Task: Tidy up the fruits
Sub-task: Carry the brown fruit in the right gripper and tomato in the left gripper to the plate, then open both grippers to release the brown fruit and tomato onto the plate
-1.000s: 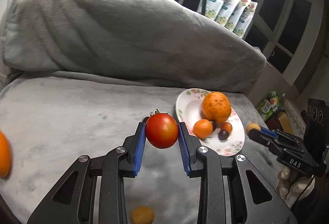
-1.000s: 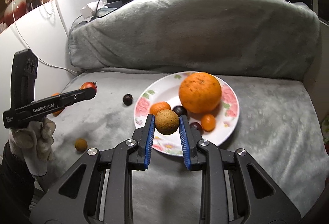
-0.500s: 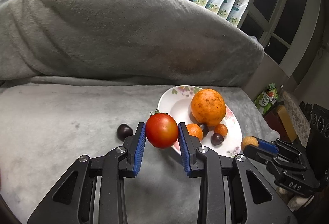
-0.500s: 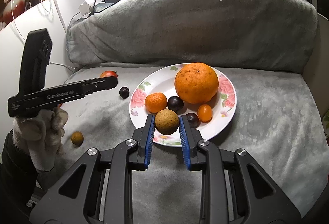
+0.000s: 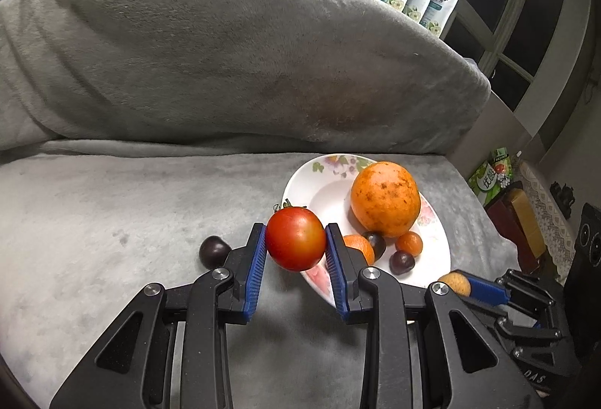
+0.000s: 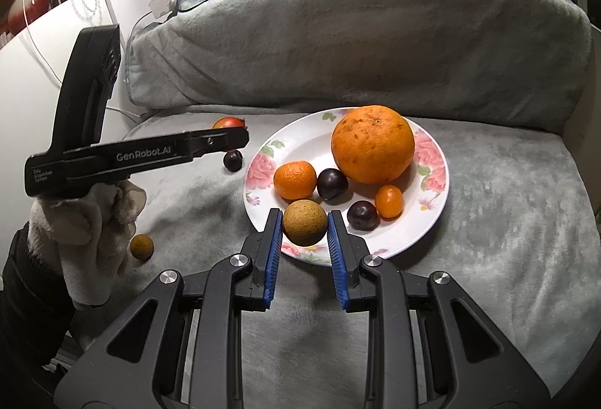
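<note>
With both claws loaded, the main risk is dropping fruit on the way in: left claw [image 5: 295, 243] is clamped on the tomato [image 5: 295, 238], right claw [image 6: 305, 228] is clamped on a small round brown fruit [image 6: 304, 227], each held only at the fingertips

Risks, near to far:
- Tomato is smooth and soft; squeeze harder and it bruises or splits, ease off and it slips onto the sofa cushion [image 5: 94, 221]
- Tomato hangs over the plate's [image 6: 300, 135] near-left rim; released there it likely rolls off the edge rather than into the dish
- Brown fruit hangs over the near edge of the plate, same rim problem, plus it can knock the dark plum [image 6: 361, 215] just beyond it
- Plate sits on soft plush, so a push on the rim could tip it and set the big orange [image 6: 373, 144] rolling
- Both claws converge on the same near side of the plate, collision risk if they go in together

In the way on the plate: mandarin [image 6: 295, 180], 2 dark plums, a small orange kumquat-like fruit [image 6: 389, 200], the big orange at the back. Free space is mainly the left and far-left part

Still loose on the cushion: 1 dark plum [image 5: 214, 251] just left of the left claw, 1 small brown fruit [image 6: 141, 246] near the gloved hand [image 6: 90, 221]

Behind: sofa backrest under the grey throw, pouches on the sill, not in the path
</note>
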The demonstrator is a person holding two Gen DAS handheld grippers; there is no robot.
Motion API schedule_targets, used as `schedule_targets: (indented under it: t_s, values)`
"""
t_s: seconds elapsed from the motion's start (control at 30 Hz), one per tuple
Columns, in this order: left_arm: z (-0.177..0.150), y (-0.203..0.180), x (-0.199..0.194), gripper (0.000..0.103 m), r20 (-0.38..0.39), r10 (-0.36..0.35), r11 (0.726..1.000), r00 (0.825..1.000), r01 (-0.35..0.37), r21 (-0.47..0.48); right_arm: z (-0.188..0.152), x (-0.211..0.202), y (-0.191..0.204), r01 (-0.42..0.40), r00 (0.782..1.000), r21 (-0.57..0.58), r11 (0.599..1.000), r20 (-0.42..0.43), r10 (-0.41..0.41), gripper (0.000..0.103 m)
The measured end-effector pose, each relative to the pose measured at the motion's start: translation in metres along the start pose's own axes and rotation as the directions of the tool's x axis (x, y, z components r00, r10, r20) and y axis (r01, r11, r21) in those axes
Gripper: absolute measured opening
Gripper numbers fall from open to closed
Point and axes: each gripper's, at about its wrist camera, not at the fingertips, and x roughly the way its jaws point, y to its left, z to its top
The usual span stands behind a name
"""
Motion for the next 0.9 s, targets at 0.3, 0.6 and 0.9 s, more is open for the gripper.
schedule_targets:
  t_s: [0.3, 0.6, 0.9]
  values:
    - [0.004, -0.006, 0.007, 0.03, -0.015, -0.01, 1.0, 1.0, 0.011, 0.017, 0.0, 0.004, 0.003, -0.001, 1.0, -0.009, 1.0, -0.007, 0.001, 0.025]
    - [0.005, -0.011, 0.013, 0.031, -0.03, -0.011, 1.0, 1.0, 0.012, 0.028, 0.0, 0.006, 0.006, 0.003, 1.0, -0.024, 1.0, -0.01, -0.003, 0.044]
    - [0.006, -0.013, 0.008, 0.068, -0.007, -0.007, 1.0, 1.0, 0.007, 0.023, 0.001, 0.001, 0.01, 0.015, 1.0, -0.041, 0.999, 0.013, -0.014, 0.075]
